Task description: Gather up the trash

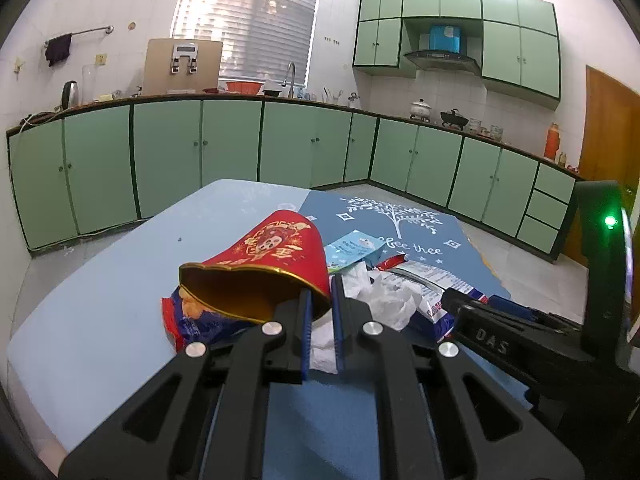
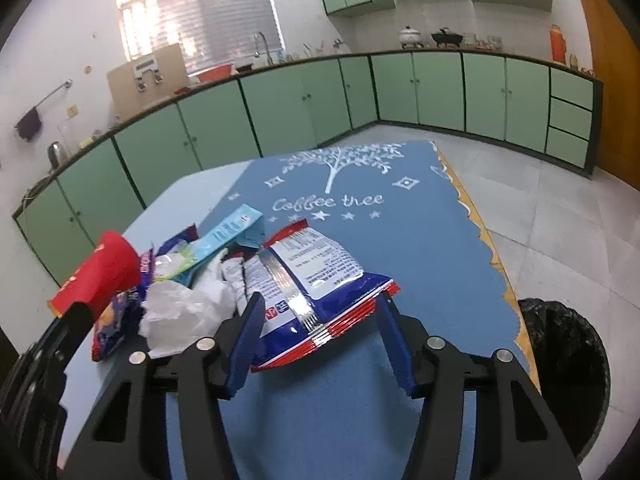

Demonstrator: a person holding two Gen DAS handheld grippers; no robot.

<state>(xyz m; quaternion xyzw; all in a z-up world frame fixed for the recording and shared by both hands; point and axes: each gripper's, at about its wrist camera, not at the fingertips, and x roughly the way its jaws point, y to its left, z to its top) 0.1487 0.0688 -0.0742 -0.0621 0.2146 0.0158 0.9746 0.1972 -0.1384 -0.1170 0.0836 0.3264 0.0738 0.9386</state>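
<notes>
Red cup (image 1: 272, 264) hides the chip bag (image 1: 188, 320) beneath.

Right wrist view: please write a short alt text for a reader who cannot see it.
The right gripper stands open around a red, white and blue snack bag on a blue tablecloth. Crumpled tissue and a red paper cup lie left; a black bin stands right.

Red cup (image 1: 276, 264): glossy paper, gold foil-like lining; snack bag (image 2: 316, 280): shiny plastic film; tissue (image 2: 184, 312): crumpled, matt; desk (image 2: 400, 240) cover: matt blue; tool (image 2: 320, 340) arms: matt black plastic.
</notes>
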